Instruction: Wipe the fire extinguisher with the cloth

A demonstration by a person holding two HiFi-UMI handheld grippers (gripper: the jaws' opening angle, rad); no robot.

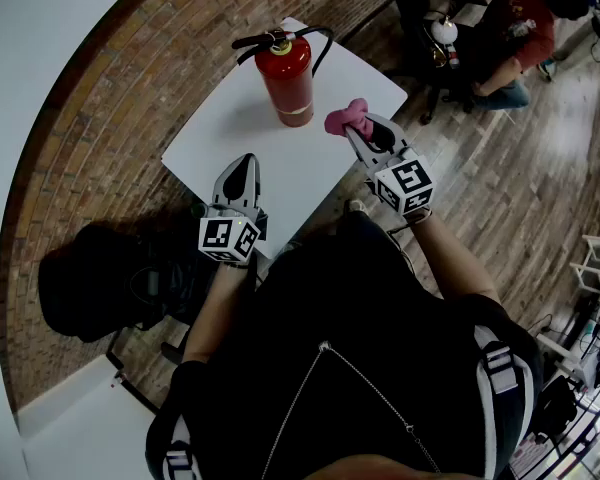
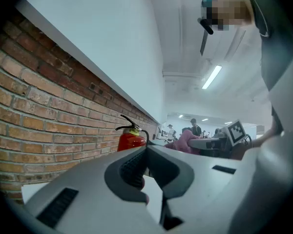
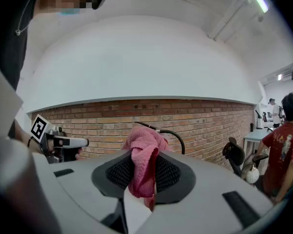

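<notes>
- our right gripper point(image 1: 358, 130) pinches the pink cloth point(image 1: 344, 118) between its jaws; our left gripper point(image 1: 242, 163) has its jaws pressed together on nothing.
- the red fire extinguisher point(image 1: 288, 73) stands upright just left of the cloth, apart from it, and ahead of the left gripper.
- both grippers hover over a white table point(image 1: 220, 128); a brick wall point(image 1: 90, 138) lies beyond, with a wooden floor point(image 1: 520, 188) and a seated person point(image 1: 510, 28) off to the right gripper's right.

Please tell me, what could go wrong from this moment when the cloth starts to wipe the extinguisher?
1. The fire extinguisher stands upright and unheld on the table. The left gripper is shut, empty and apart from it, so a sideways push may tip it.
2. The right gripper pinches only part of the bunched cloth, which may slip out or snag on the hose.
</notes>
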